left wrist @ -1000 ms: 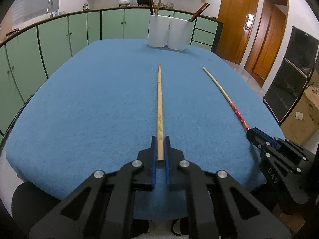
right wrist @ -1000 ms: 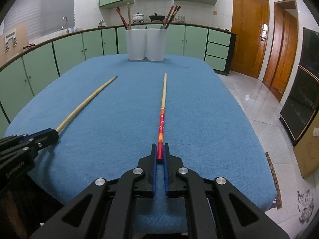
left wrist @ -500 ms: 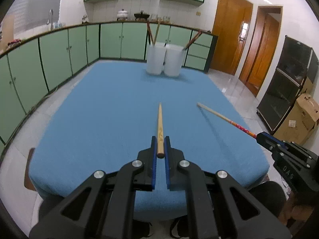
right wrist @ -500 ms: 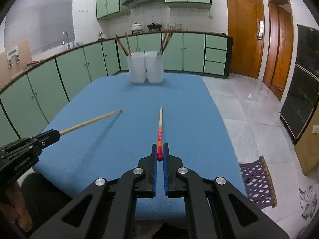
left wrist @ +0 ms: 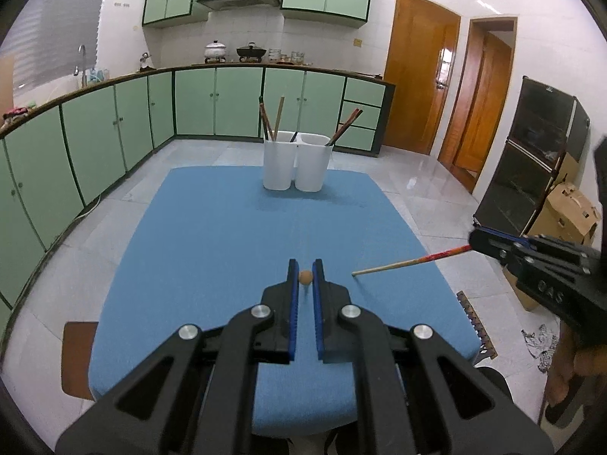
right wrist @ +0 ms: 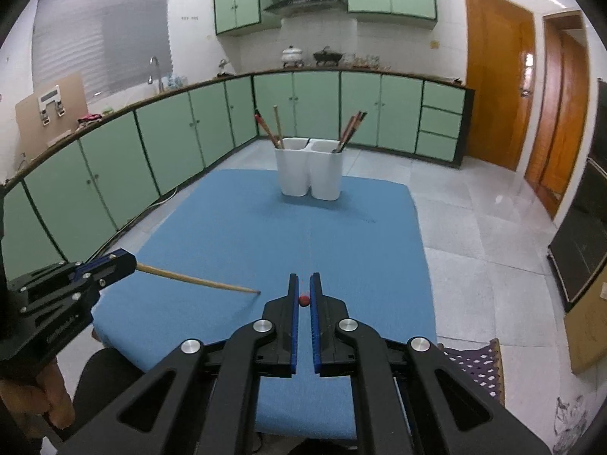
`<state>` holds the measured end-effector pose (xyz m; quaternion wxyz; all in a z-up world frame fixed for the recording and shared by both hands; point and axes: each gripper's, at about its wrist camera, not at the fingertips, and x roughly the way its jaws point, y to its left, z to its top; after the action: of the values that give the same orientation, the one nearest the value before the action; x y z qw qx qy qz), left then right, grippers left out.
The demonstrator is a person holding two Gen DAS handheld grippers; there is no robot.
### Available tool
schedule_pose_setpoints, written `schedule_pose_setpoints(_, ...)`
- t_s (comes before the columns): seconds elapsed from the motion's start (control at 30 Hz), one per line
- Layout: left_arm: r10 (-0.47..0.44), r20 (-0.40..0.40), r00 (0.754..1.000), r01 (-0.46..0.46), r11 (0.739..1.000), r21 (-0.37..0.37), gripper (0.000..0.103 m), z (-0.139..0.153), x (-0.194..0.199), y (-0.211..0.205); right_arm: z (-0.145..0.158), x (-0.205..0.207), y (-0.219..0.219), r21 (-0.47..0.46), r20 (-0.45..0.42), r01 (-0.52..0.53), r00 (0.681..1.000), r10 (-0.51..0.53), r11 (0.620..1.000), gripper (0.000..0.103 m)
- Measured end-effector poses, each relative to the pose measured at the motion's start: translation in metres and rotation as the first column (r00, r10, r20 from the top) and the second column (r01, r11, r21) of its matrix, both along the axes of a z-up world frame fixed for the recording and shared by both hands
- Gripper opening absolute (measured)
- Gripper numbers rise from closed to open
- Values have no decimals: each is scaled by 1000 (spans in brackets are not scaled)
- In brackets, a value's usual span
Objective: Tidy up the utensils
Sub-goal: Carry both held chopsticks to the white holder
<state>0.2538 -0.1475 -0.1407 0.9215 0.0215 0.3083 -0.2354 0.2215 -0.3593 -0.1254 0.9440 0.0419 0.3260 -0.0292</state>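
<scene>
My left gripper (left wrist: 305,270) is shut on a plain wooden chopstick (left wrist: 305,277), seen end-on between the blue pads; its length shows in the right wrist view as the wooden chopstick (right wrist: 197,280). My right gripper (right wrist: 303,284) is shut on a red-handled chopstick (right wrist: 303,300), also end-on; its shaft, the red-handled chopstick (left wrist: 409,261), shows in the left wrist view. Both are held well above the blue table (left wrist: 227,235). Two joined white holders (left wrist: 296,167) with several chopsticks stand at the table's far end.
Green cabinets (left wrist: 95,144) run along the left and back walls. Grey tiled floor (right wrist: 474,235) surrounds the table. A black appliance (left wrist: 531,167) and a cardboard box (left wrist: 569,204) stand at the right. A brown stool (left wrist: 77,356) sits near the table's left corner.
Both grippers have risen with their chopsticks, lifting them off the table. Each chopstick now points away from its camera, so only its end shows. The holders look farther below.
</scene>
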Motion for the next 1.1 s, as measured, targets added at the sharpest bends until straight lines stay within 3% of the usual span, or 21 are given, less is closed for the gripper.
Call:
schedule_pose_setpoints(0.4,-64,-46,997,67,997,46,6,25,48,-19,32,65,0,-68,-87,-64,994,58,996,5)
schedule_pose_setpoints(0.7,-95,-146,985,102,994,42,6,51,112,-28,61,101,-27,19,-151,-56,987,59,998,5)
schedule_pose_setpoints(0.9,-101,-93,991,106,993,53,6,100,142,-41,98,120,-27,5,-138,-65,988,65,998,5)
schedule_pose_setpoints(1.1,-87,-33,996,88,994,61,6,159,181,-63,157,153,-34,-3,-78,-42,996,42,999,5)
